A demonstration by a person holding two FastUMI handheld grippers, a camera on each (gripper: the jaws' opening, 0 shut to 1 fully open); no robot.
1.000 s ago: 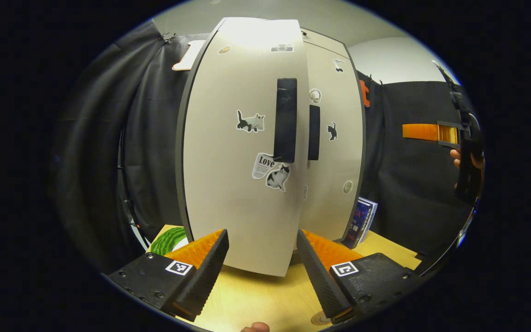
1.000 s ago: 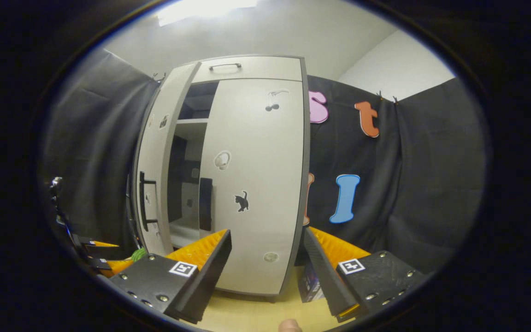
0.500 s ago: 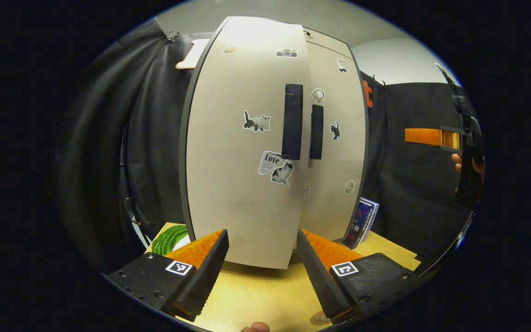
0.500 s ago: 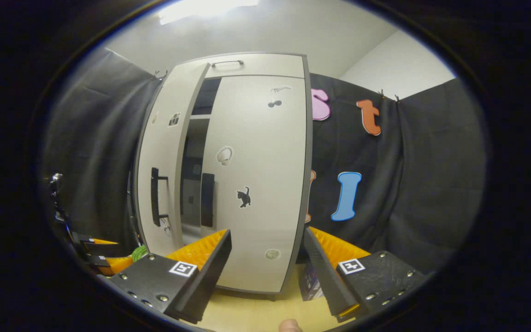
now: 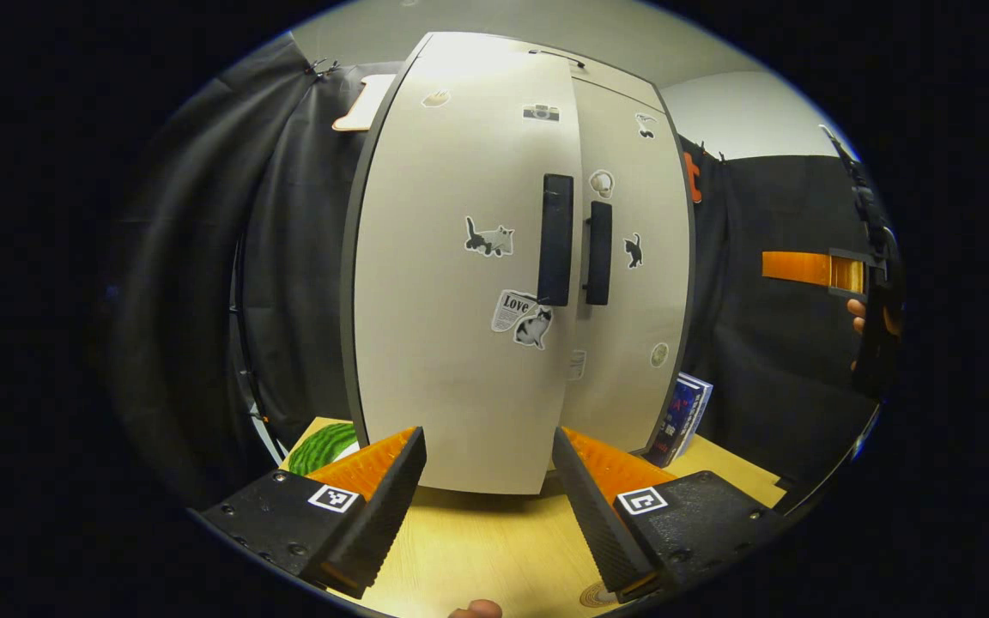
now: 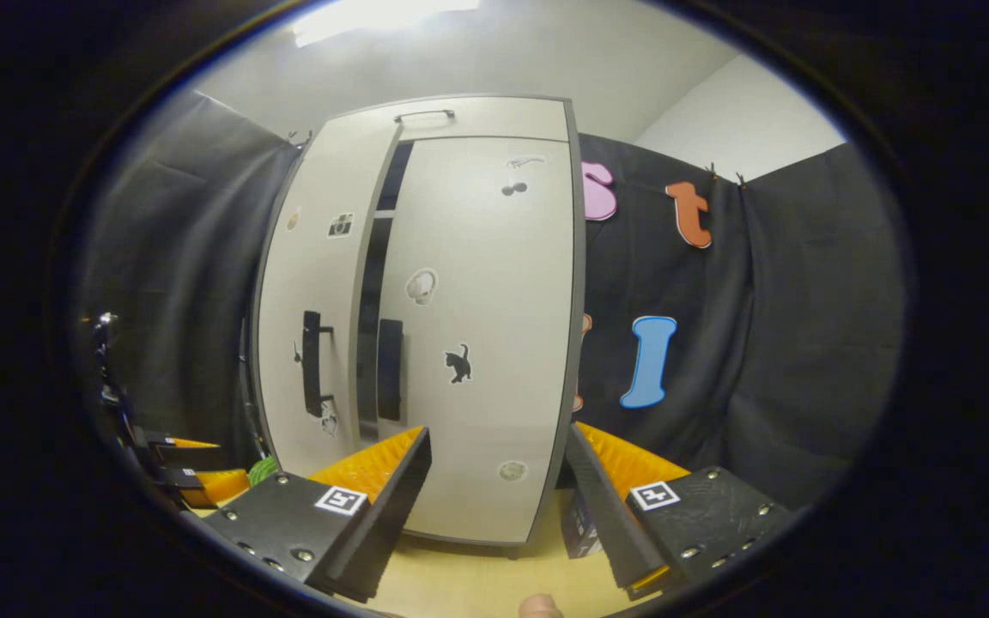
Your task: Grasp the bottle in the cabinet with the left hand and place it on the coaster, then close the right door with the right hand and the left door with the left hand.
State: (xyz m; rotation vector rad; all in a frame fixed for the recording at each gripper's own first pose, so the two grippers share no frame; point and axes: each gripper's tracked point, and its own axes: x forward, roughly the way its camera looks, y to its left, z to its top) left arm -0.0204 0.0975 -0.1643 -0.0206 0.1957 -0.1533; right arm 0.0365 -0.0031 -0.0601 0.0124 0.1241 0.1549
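Note:
The pale cabinet stands on the wooden table (image 5: 477, 549). Its right door (image 5: 632, 275) is shut. Its left door (image 5: 452, 283), with a black handle (image 5: 556, 239), is nearly shut. In the right gripper view a narrow dark gap (image 6: 368, 343) remains between the left door (image 6: 314, 300) and the right door (image 6: 486, 326). My left gripper (image 5: 486, 455) is open just in front of the left door's lower edge, holding nothing. My right gripper (image 6: 499, 446) is open, back from the right door. A sliver of the round wooden coaster (image 5: 595, 592) peeks out under my left gripper.
A book (image 5: 683, 412) leans against the cabinet's right side. A green striped thing (image 5: 323, 446) lies at the cabinet's left foot. The other gripper (image 5: 812, 268), held by a hand (image 5: 855, 322), hovers at the far right. Black cloth hangs behind and beside the cabinet.
The left door has swung towards the cabinet, narrowing the opening from a wide view of the shelves to a thin gap. The right gripper has barely moved.

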